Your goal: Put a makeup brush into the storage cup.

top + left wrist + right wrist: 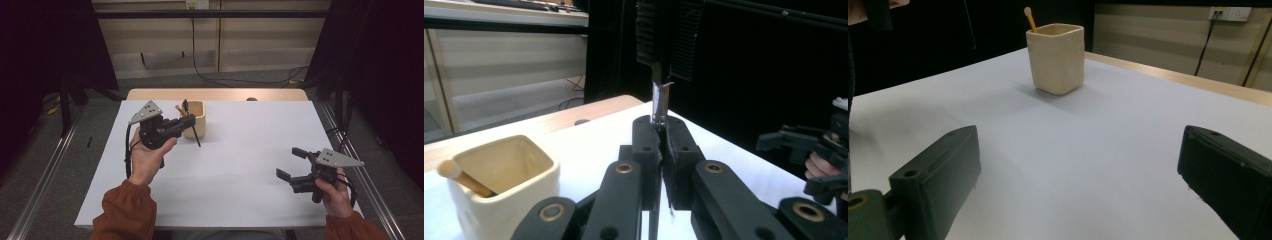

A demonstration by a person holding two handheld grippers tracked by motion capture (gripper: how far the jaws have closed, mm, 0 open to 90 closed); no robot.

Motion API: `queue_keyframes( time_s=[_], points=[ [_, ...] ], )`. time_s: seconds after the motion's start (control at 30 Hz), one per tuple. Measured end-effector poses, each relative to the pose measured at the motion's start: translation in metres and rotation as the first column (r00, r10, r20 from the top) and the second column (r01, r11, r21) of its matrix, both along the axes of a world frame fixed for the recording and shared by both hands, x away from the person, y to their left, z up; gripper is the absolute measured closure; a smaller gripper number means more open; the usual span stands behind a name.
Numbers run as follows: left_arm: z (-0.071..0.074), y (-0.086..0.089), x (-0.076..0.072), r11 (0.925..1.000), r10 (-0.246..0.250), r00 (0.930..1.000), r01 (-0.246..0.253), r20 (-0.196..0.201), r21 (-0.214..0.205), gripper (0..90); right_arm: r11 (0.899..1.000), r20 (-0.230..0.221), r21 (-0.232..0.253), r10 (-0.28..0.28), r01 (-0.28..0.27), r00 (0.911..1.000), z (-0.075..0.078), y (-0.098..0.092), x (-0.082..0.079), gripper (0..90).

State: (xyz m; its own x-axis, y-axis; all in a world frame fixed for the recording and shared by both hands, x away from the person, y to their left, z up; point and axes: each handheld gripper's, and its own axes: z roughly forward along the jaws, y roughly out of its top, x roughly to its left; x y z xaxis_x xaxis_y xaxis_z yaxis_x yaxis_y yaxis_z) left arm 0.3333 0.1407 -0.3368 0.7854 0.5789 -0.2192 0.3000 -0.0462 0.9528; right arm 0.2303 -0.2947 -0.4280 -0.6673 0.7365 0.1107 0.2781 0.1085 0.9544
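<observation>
Left claw [659,130] pinches a black brush [661,45] (perhaps a comb); right claw [291,163] gapes.

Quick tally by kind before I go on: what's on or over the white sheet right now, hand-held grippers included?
Cream cup: 1
Wooden-handled tool standing in the cup: 1
Black brush-like tool clamped in the left hand-held gripper: 1
Hand-held grippers: 2, left hand-held gripper shut on the black tool, right hand-held gripper open and holding nothing
Total: 5

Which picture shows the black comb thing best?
The left gripper view: the black comb stands close up, teeth clear, its handle pinched in the left gripper. The high view shows it tiny beside the cup.
</observation>
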Motion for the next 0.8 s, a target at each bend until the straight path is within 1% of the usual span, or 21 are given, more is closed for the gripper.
queue_keyframes(
  time_s=[0.07,0.1,0.13,0.27,0.33,0.37,0.47,0.57,0.6,0.67,0.73,0.77,0.8],
  points=[
    [0.001,0.001,0.003,1.0,0.004,1.0,-0.004,0.001,0.002,85.4,1.0,-0.005,0.017,-0.016,0.016,0.9999,-0.003,-0.004,-0.005,2.1],
    [0.001,0.001,0.004,1.0,0.006,1.0,-0.006,-0.001,0.005,85.5,1.0,-0.002,0.016,-0.018,0.018,0.9998,-0.005,-0.005,-0.007,2.0],
    [0.001,0.001,0.005,0.9998,0.005,1.0,-0.005,0.005,0.017,85.5,1.0,-0.002,0.013,-0.022,0.022,0.9997,-0.006,-0.005,-0.009,1.9],
    [0.001,0.004,0.01,0.9999,0.013,0.9999,-0.013,-0.003,0.006,85.5,0.999,-0.006,-0.001,-0.042,0.042,0.9991,-0.01,-0.003,-0.014,0.0],
    [0.002,0.006,0.013,0.9998,0.017,0.9999,-0.017,-0.003,0.007,85.5,0.998,0.008,-0.013,-0.056,0.056,0.9984,-0.013,-0.002,-0.015,0.0],
    [0.002,0.006,0.014,0.9997,0.023,0.9997,-0.023,-0.004,0.004,85.5,0.998,0.002,-0.019,-0.058,0.058,0.9983,-0.013,-0.001,-0.014,0.0],
    [0.004,0.008,0.018,0.9996,0.028,0.9996,-0.028,-0.003,0.001,85.5,0.998,0.0,-0.002,-0.056,0.056,0.9984,-0.014,0.0,-0.013,0.0],
    [0.006,0.009,0.023,0.9994,0.033,0.9994,-0.033,0.001,0.007,85.5,0.997,0.009,-0.011,-0.08,0.08,0.9968,-0.014,0.001,-0.014,0.0],
    [0.007,0.009,0.024,0.9994,0.035,0.9994,-0.035,-0.005,0.003,85.4,0.997,-0.001,-0.005,-0.077,0.077,0.997,-0.014,0.001,-0.014,0.0],
    [0.007,0.01,0.028,0.9991,0.043,0.9991,-0.043,-0.008,-0.003,85.5,0.996,-0.006,-0.005,-0.089,0.089,0.9961,-0.015,0.002,-0.013,0.0],
    [0.007,0.01,0.032,0.9993,0.029,0.9995,-0.029,-0.015,-0.025,85.4,0.996,-0.011,0.002,-0.09,0.09,0.9959,-0.016,0.002,-0.012,0.3],
    [0.007,0.009,0.033,0.9991,0.031,0.9994,-0.031,-0.015,-0.029,85.4,0.996,-0.015,0.008,-0.092,0.092,0.9957,-0.016,0.002,-0.012,0.4],
    [0.008,0.009,0.034,0.9992,0.036,0.9993,-0.037,-0.013,-0.018,85.4,0.995,-0.016,0.015,-0.097,0.097,0.9951,-0.016,0.002,-0.012,0.6]
  ],
)
